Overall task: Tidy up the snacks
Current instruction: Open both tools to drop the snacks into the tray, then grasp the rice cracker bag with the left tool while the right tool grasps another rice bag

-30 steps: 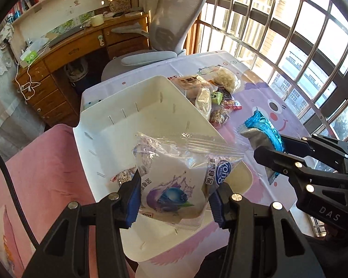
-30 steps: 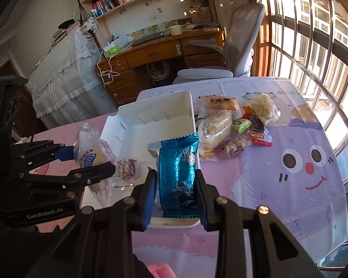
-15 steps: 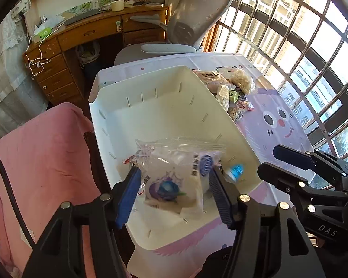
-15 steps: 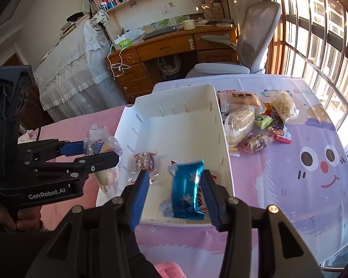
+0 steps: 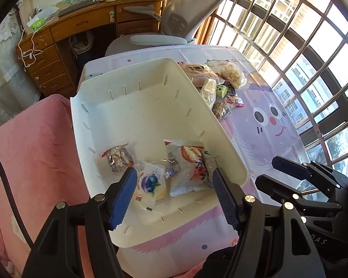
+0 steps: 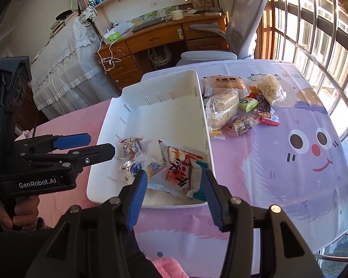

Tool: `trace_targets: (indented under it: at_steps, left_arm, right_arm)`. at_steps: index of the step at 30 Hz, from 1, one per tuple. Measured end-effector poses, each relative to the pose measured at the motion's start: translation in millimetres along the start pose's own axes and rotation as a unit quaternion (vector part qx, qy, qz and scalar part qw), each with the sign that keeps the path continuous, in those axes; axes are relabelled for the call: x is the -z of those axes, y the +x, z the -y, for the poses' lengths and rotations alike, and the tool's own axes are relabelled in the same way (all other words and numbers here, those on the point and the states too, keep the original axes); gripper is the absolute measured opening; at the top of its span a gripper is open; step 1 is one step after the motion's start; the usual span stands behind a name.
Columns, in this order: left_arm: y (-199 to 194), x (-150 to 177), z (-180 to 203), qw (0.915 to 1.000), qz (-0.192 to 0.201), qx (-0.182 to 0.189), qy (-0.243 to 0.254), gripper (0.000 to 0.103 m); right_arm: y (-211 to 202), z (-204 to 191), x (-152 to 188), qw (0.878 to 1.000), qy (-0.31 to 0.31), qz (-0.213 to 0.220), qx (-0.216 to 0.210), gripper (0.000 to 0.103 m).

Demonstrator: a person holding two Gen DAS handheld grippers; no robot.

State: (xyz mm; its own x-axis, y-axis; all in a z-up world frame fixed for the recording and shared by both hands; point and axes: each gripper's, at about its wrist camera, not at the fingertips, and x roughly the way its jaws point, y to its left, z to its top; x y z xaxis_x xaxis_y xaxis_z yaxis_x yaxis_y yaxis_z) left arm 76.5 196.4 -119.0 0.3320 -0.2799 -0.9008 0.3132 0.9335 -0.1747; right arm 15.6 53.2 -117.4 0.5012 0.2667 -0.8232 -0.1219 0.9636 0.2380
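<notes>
A white bin [image 5: 146, 120] [image 6: 164, 120] stands on the cartoon tablecloth. My left gripper [image 5: 174, 192] [image 6: 102, 143] hangs over the bin's near end; its jaws are opening and its pads touch nothing. Below it the clear blueberry bag [image 5: 150, 183] [image 6: 148, 164] lies on the bin floor. My right gripper [image 6: 174, 194] [image 5: 264, 171] hovers over the near right corner, jaws opening and free. The blue packet [image 6: 195, 176] rests against the bin's right wall, silver back up, beside a red-and-white packet [image 5: 190, 169] [image 6: 176, 162]. A small nut bar [image 5: 118, 159] [image 6: 131, 147] lies further left.
Several loose snacks [image 6: 232, 106] [image 5: 215, 85] are piled on the tablecloth right of the bin. A pink cover [image 5: 34, 150] lies on the bin's left. Beyond the table are a grey office chair [image 6: 241, 23], a wooden desk [image 6: 155, 39] and barred windows on the right.
Both grippers opened. The blueberry bag dropped from the left jaws and the blue packet from the right jaws; both now lie in the bin.
</notes>
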Motion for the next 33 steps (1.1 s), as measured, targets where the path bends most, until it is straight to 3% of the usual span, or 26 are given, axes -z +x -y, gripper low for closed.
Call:
trace_targets:
  at_steps: [5,14,23,33]
  left_arm:
    - [8,-15,22,0.9997,-0.017,0.016,0.000,0.066]
    - [21,-60,65,0.9995,-0.027,0.013,0.011,0.068]
    - [56,-117,99,0.9975,-0.064,-0.011,0.029,0.075]
    - [117,-162,121,0.9868,-0.136,-0.053,0.071,0.076]
  right_arm:
    - [-4,29,-5,1.000,0.011,-0.006,0.005,0.050]
    - [-9,92,-31,1.000,0.023,-0.011,0.012,0.050]
    - [2,149,-66,1.000,0.019,-0.010,0.016,0.050]
    - [33,205,-105,1.000,-0.008,0.012,0.020,0.051]
